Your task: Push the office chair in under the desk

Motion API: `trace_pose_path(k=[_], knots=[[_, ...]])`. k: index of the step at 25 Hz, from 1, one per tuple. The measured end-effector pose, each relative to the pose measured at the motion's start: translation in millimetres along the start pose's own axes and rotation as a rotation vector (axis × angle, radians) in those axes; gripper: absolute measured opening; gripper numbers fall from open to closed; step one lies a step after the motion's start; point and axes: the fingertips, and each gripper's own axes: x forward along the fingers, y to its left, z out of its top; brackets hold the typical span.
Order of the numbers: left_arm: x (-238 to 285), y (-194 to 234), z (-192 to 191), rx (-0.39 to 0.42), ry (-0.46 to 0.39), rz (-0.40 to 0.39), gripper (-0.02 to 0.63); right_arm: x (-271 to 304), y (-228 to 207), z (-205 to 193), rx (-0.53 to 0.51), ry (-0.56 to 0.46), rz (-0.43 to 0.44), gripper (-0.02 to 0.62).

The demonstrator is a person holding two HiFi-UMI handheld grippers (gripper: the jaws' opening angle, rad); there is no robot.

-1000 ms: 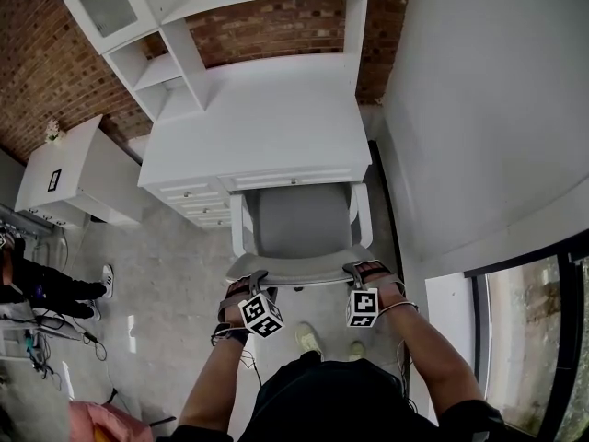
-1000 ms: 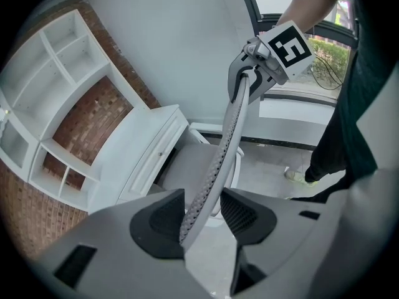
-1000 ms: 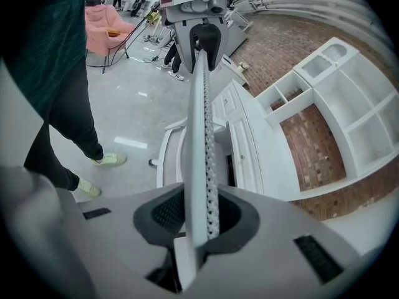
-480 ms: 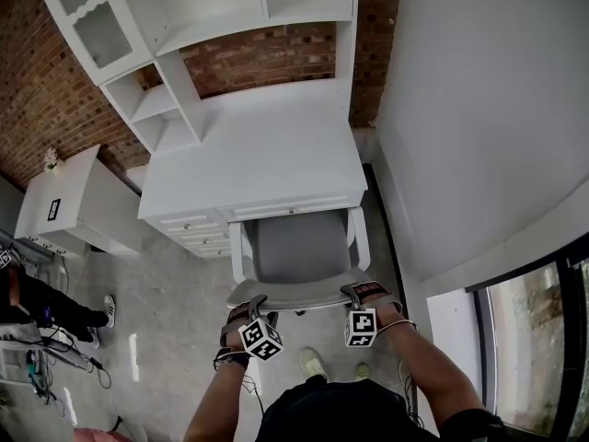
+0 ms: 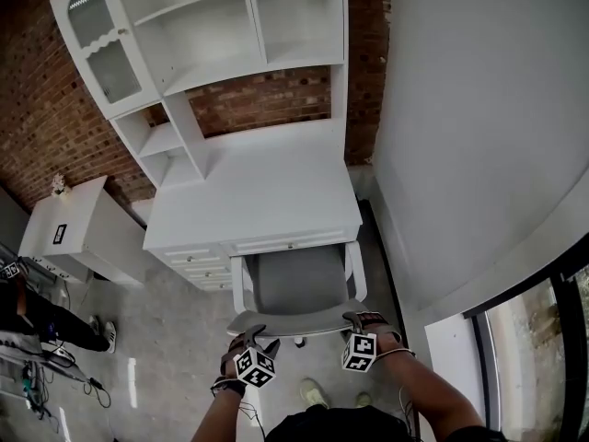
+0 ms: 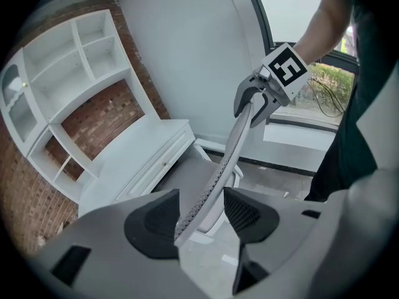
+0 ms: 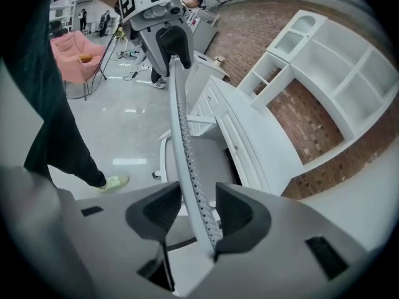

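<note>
Brick wall (image 5: 267,99) behind: office chair (image 5: 299,284) part-way under desk (image 5: 258,191); left gripper (image 6: 199,213) and right gripper (image 7: 198,210) jaws just opened, backrest rim (image 6: 234,142) loose between, so release judged under way, withdrawal next.

No word, number or brand name can be read anywhere. The only printed marks are coded patterns. Black-and-white squares cover the left cube (image 5: 255,366), which is part of the left gripper (image 5: 254,335), and the right cube (image 5: 360,352), part of the right gripper (image 5: 355,319). In the left gripper view, one face of the right cube shows a blocky figure much like a capital E, a pattern rather than lettering. A small black-and-white tag (image 5: 60,235) sits on the white side cabinet (image 5: 92,215); its print is too small to make out.
</note>
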Motion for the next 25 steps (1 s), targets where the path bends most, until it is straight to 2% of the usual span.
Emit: trace_pose_path(k=[3, 6, 8, 12, 15, 19, 22, 25], knots=[[-10, 1, 13, -0.043, -0.032, 0.007, 0.212, -15, -5, 1, 0.074, -0.031, -0.006, 0.163], [-21, 1, 34, -0.121, -0.084, -0.007, 0.202, -34, -12, 0, 0.133, -0.057, -0.025, 0.157], [-28, -1, 48, -0.193, -0.127, -0.026, 0.188, -49, -18, -3, 0.196, -0.077, -0.05, 0.143], [-39, -9, 73, -0.367, -0.234, -0.061, 0.154, -78, -31, -9, 0.387, -0.128, -0.103, 0.09], [-48, -14, 88, -0.461, -0.299, -0.076, 0.143, -98, -42, -10, 0.482, -0.173, -0.128, 0.056], [-61, -19, 105, -0.562, -0.365, -0.078, 0.127, -120, -58, -10, 0.586, -0.229, -0.146, 0.031], [-72, -20, 115, -0.649, -0.408, -0.072, 0.085, -135, -66, -8, 0.679, -0.262, -0.142, 0.022], [-84, -22, 130, -0.681, -0.454, -0.062, 0.056, -149, -75, -6, 0.766, -0.318, -0.13, 0.017]])
